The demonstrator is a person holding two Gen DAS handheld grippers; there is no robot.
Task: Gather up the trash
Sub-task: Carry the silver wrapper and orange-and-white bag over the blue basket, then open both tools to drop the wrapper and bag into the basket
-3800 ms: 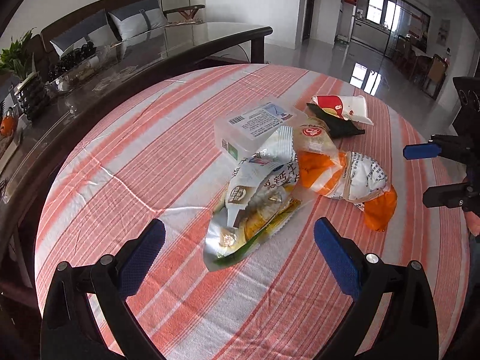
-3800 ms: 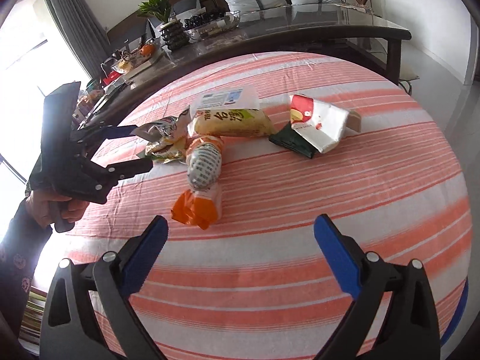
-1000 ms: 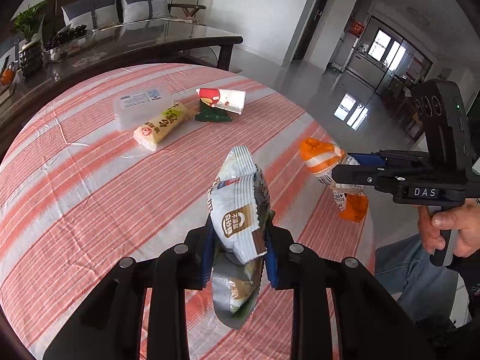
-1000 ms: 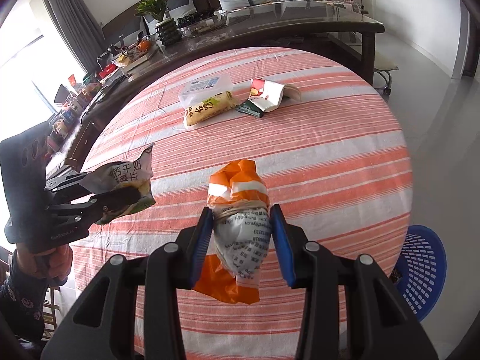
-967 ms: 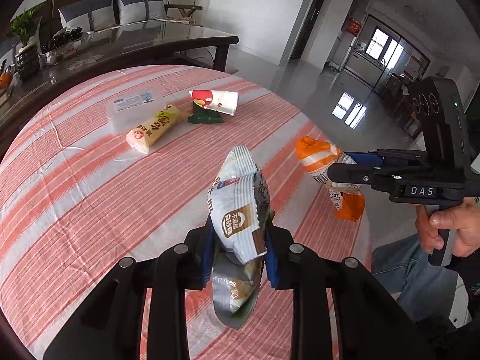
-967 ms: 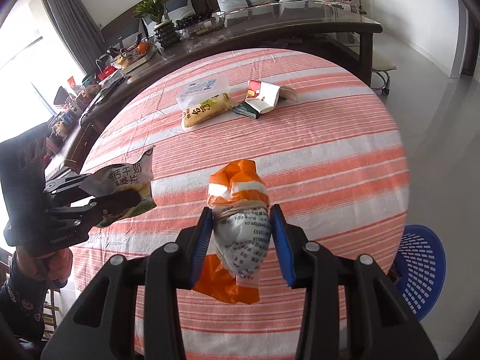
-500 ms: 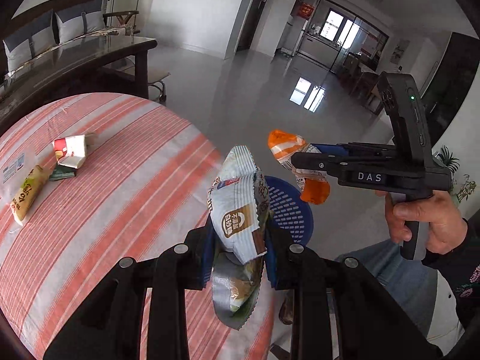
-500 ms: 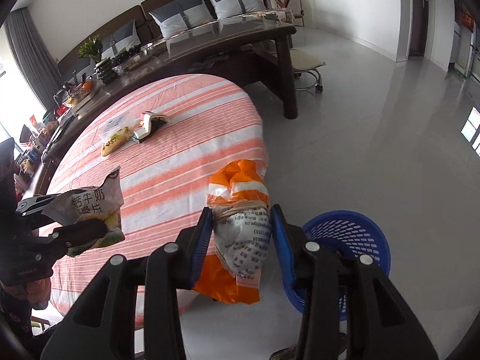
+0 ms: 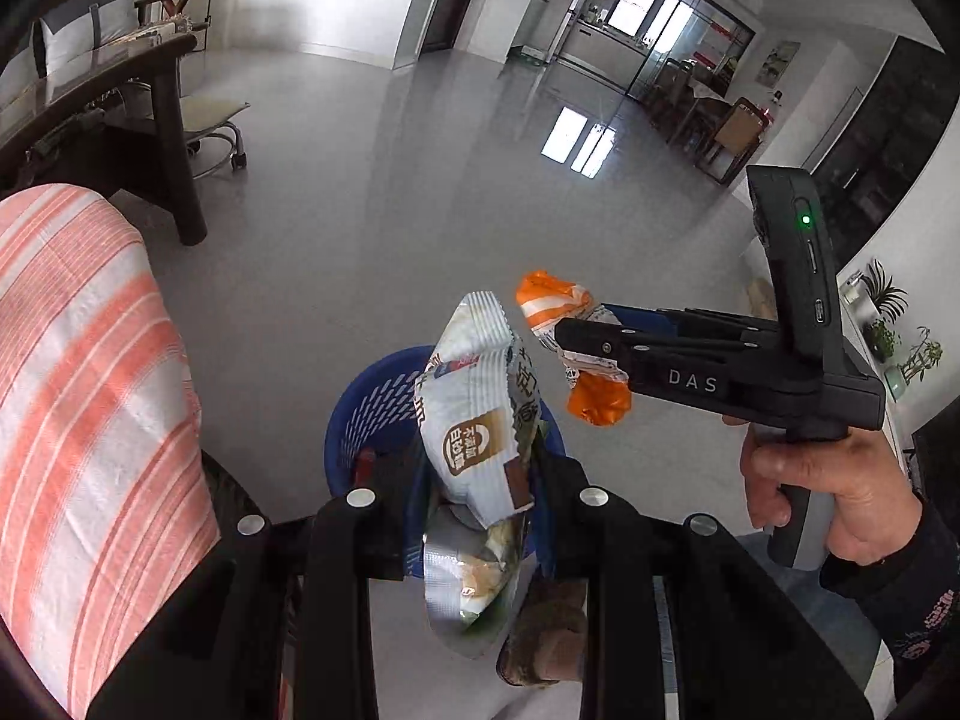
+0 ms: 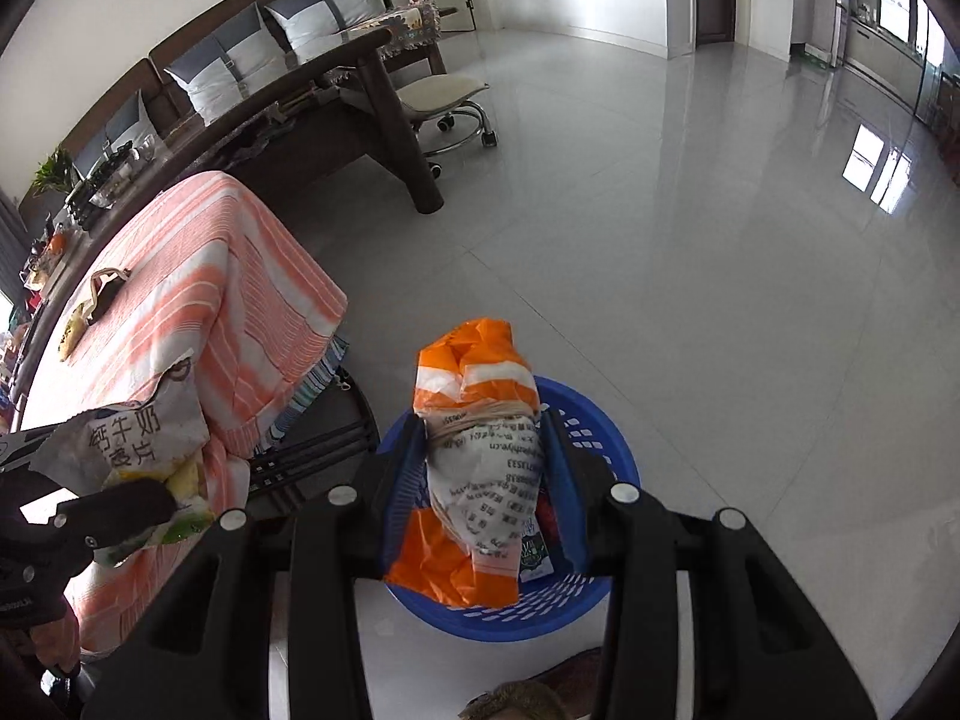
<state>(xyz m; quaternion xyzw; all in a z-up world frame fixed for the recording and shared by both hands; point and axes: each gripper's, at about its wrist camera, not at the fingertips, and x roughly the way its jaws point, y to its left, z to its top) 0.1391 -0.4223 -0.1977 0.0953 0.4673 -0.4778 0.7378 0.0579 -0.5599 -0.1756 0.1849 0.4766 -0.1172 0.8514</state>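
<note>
My left gripper [image 9: 477, 480] is shut on a white and silver snack wrapper [image 9: 474, 414] and holds it above a blue plastic basket [image 9: 366, 414] on the floor. My right gripper [image 10: 486, 468] is shut on an orange and white plastic bag [image 10: 480, 456], held right over the same blue basket [image 10: 585, 420]. The right gripper [image 9: 576, 348] with the orange bag [image 9: 597, 399] shows in the left wrist view. The left gripper's snack wrapper [image 10: 132, 438] shows at the left of the right wrist view.
The round table with the orange striped cloth [image 10: 198, 300] stands left of the basket, with some wrappers [image 10: 90, 300] left on it. A dark wooden table [image 10: 336, 90] and a rolling stool [image 10: 444, 96] stand behind. Grey tiled floor [image 10: 720, 240] lies around the basket.
Both grippers have swung away from the table, carrying their wrappers, and now hang over the blue basket on the floor. Both stay shut.
</note>
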